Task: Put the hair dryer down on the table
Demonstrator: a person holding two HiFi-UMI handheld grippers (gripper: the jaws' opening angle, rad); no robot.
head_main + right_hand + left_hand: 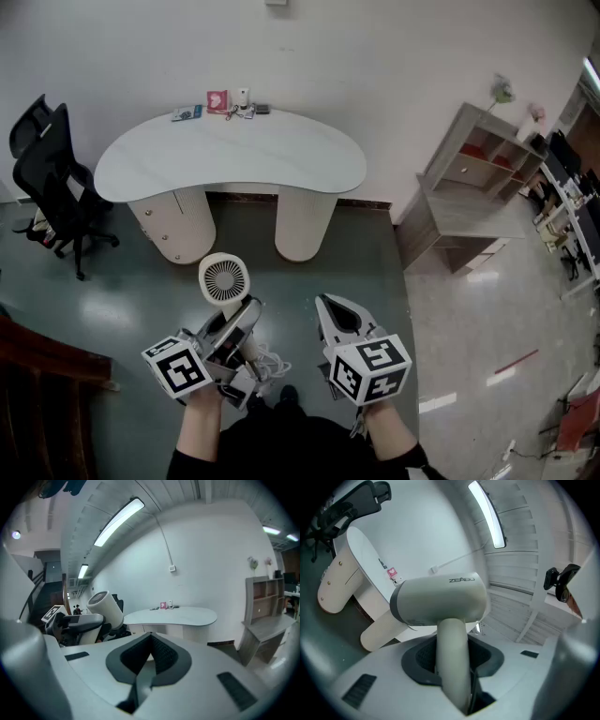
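A white hair dryer (223,278) is held by its handle (452,660) in my left gripper (236,328), which is shut on it; the barrel (440,599) rides above the jaws and its grille faces up in the head view. Its white cord (273,362) hangs in loops below the gripper. The white kidney-shaped table (230,155) stands ahead, well beyond both grippers, which hover over the floor. My right gripper (333,309) is beside the left one, shut with nothing in it (150,641). In the right gripper view the hair dryer (105,607) shows at the left.
Small items (217,101) sit along the table's far edge by the wall. A black office chair (52,173) stands left of the table. A low wooden shelf unit (469,187) stands at the right, with desks (572,197) further right.
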